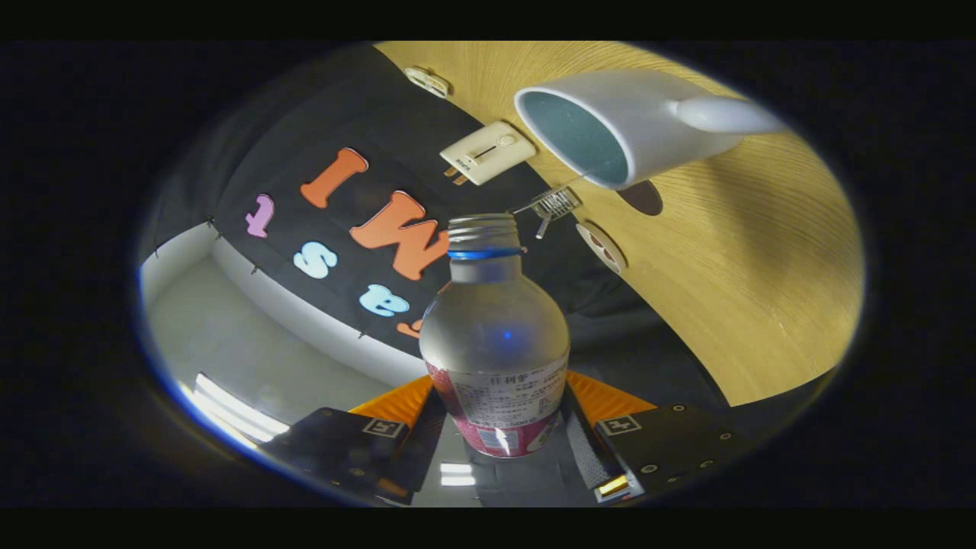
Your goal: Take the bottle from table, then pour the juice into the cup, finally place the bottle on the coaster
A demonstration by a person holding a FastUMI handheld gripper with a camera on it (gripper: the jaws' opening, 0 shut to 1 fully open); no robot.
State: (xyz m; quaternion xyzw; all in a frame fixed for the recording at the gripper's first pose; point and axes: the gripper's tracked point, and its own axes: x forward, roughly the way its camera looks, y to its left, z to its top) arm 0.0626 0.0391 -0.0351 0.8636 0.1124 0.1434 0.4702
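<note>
Claw (499, 442) clamped on a clear bottle (494, 335), one finger pressed against each side of the labelled lower body. Bottle uncapped, open threaded mouth pointing away from the fingers, a blue ring just under the thread, upper body clear, label wrapped around the part nearest the claw. Whole view tipped hard, so the wooden counter (762, 267) stands slanted on the right.

From the left: pale floor or wall surface low down, then the dark cloth wall behind the bottle. Farther along, near the counter's far edge, a small cream-coloured flat gadget (488, 152) with a slot and a round button, lying where cloth meets wood. Another small pale piece (427, 81) beyond it on the same edge. Just past the bottle's mouth, a little metal wire piece (554, 204) at the counter's edge, and beside it a round disc (602, 245) with a pale rim.

Right of the bottle's mouth and beyond it, a white cup (648, 126) on the counter, blue-green inside, handle on its right side, opening facing the bottle. Bottle mouth near the cup, apart from it. A small dark oval patch (643, 197) just under the cup, cut off by it; a coaster or a shadow, cannot tell.
</note>
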